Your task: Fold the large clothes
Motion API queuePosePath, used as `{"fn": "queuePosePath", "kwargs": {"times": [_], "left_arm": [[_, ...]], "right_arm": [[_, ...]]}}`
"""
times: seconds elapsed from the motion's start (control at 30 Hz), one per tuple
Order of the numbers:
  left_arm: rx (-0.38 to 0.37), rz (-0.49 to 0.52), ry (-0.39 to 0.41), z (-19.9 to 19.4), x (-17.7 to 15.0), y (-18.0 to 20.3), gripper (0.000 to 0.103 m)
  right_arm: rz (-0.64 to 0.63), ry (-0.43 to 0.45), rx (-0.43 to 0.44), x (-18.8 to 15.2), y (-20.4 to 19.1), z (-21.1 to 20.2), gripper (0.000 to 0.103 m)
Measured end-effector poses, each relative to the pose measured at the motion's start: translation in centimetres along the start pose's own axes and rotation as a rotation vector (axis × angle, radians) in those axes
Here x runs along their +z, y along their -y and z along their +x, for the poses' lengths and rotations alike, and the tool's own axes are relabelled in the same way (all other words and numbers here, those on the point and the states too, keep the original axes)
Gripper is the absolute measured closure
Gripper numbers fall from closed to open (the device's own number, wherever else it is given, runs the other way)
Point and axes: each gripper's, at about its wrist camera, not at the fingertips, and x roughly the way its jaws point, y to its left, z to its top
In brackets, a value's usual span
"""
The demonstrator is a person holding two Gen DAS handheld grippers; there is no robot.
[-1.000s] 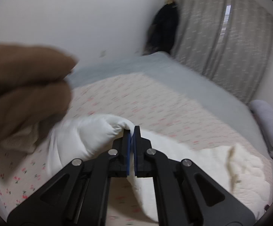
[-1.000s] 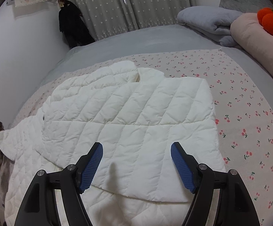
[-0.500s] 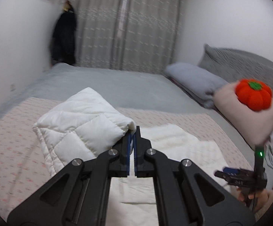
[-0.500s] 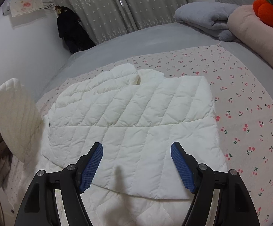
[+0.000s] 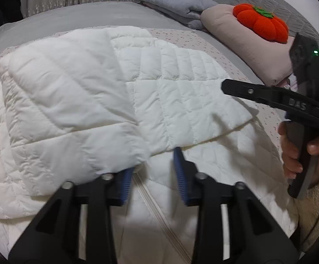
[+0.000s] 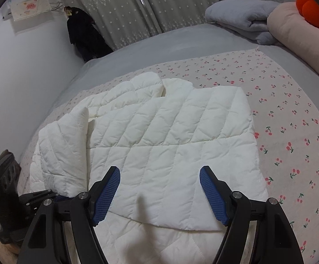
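A white quilted jacket [image 6: 170, 145] lies spread on the bed, its right sleeve folded across the body. Its left sleeve [image 5: 67, 110] now lies folded over the body too; it also shows in the right wrist view [image 6: 62, 154]. My left gripper [image 5: 153, 173] is open, with the sleeve's edge draped over its left finger [image 5: 126, 184]. My right gripper [image 6: 159, 195] is open and empty, hovering over the jacket's lower part. It shows from the side in the left wrist view [image 5: 280, 101].
A cherry-print sheet [image 6: 291, 110] covers the grey bed. A pink bolster [image 5: 247, 39] with an orange pumpkin cushion [image 5: 260, 22] and a grey folded blanket [image 6: 243, 19] lie at the head. Curtains [image 6: 137, 6] and a dark hanging garment [image 6: 82, 33] stand behind.
My left gripper carried the sleeve up and over from the left, laid it across the jacket body and opened. My right gripper stayed open and hardly moved.
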Motion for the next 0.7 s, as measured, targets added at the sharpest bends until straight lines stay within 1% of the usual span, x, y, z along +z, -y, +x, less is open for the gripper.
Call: {"fn": "queuePosePath", "kwargs": {"times": [0.03, 0.1, 0.13, 0.23, 0.3, 0.37, 0.43, 0.5, 0.57, 0.63, 0.67, 0.7], "left_arm": [[-0.006, 0.023, 0.019, -1.1, -0.1, 0.2, 0.042], [-0.015, 0.081, 0.053, -3.6, -0.5, 0.4, 0.04], [-0.017, 0.097, 0.064, -4.2, -0.7, 0.5, 0.039], [-0.018, 0.09, 0.113, -6.8, -1.2, 0.0, 0.03], [-0.023, 0.037, 0.133, -7.1, -0.3, -0.9, 0.027], [0.008, -0.041, 0.136, -7.3, 0.1, -2.7, 0.026], [0.061, -0.123, 0.124, -6.7, 0.3, -4.9, 0.026], [0.08, -0.202, 0.114, -5.7, 0.5, -7.1, 0.026], [0.077, -0.288, 0.097, -3.9, 0.9, -9.2, 0.026], [0.068, -0.388, 0.054, -2.1, 1.1, -11.2, 0.026], [0.053, -0.428, 0.034, -1.3, 1.3, -11.6, 0.027], [0.035, -0.459, 0.03, -0.8, 1.6, -11.8, 0.031]], "right_arm": [[0.0, 0.0, 0.0, 0.0, 0.0, 0.1, 0.026], [0.004, -0.005, 0.004, 0.0, -0.1, 0.2, 0.026], [0.004, -0.008, 0.008, 0.0, -0.1, 0.3, 0.026], [-0.005, -0.01, 0.007, -0.2, -0.3, 0.4, 0.026], [-0.01, -0.009, 0.007, -0.2, -0.4, 0.3, 0.026], [-0.008, -0.01, 0.009, -0.2, -0.5, 0.4, 0.026], [-0.007, -0.01, 0.011, -0.3, -0.5, 0.3, 0.026], [-0.009, -0.007, 0.013, -0.2, -0.6, 0.2, 0.026], [-0.01, -0.006, 0.016, -0.2, -0.6, 0.2, 0.026], [-0.011, -0.007, 0.018, -0.2, -0.6, 0.2, 0.026], [-0.012, -0.007, 0.019, -0.2, -0.6, 0.2, 0.026], [-0.013, -0.005, 0.019, -0.1, -0.6, 0.1, 0.026]]}}
